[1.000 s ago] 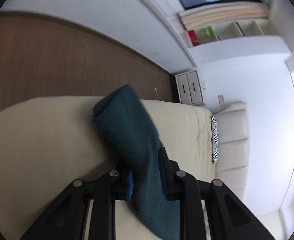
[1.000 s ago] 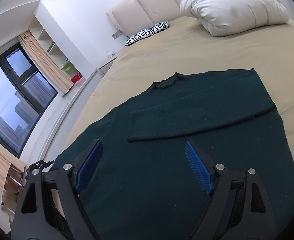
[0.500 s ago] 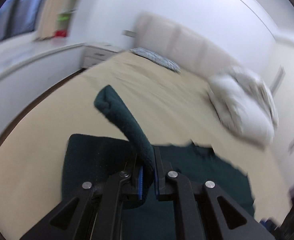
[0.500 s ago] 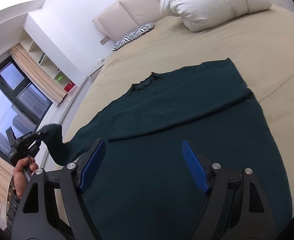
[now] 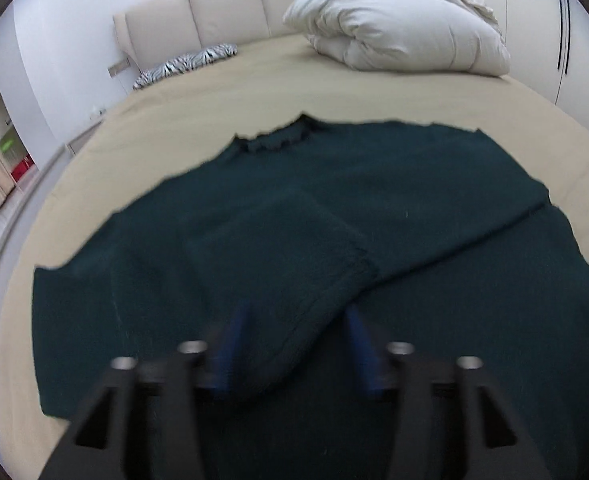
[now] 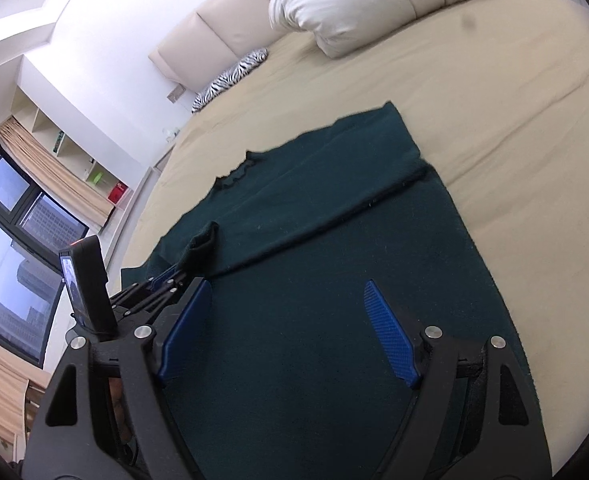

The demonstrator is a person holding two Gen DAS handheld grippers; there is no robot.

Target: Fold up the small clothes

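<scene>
A dark green sweater (image 5: 394,200) lies flat on the beige bed (image 5: 198,120), neck toward the headboard; it also shows in the right wrist view (image 6: 334,260). Both sleeves are folded across its body: the right sleeve (image 6: 334,200) lies flat, the left sleeve (image 5: 294,272) lies over the chest. My left gripper (image 5: 294,328) is open, its fingers on either side of the left sleeve's cuff; the view is blurred. It shows at the left of the right wrist view (image 6: 170,276). My right gripper (image 6: 286,328) is open and empty above the sweater's lower body.
A white folded duvet (image 5: 398,28) and a zebra-print pillow (image 5: 186,64) lie by the padded headboard (image 5: 214,12). Windows with curtains (image 6: 22,216) and wall shelves are on the left. Bare bed sheet (image 6: 514,100) extends to the right of the sweater.
My left gripper swung the left sleeve over onto the sweater's chest and opened, letting the sleeve go. My right gripper stayed open and drifted a little over the lower body.
</scene>
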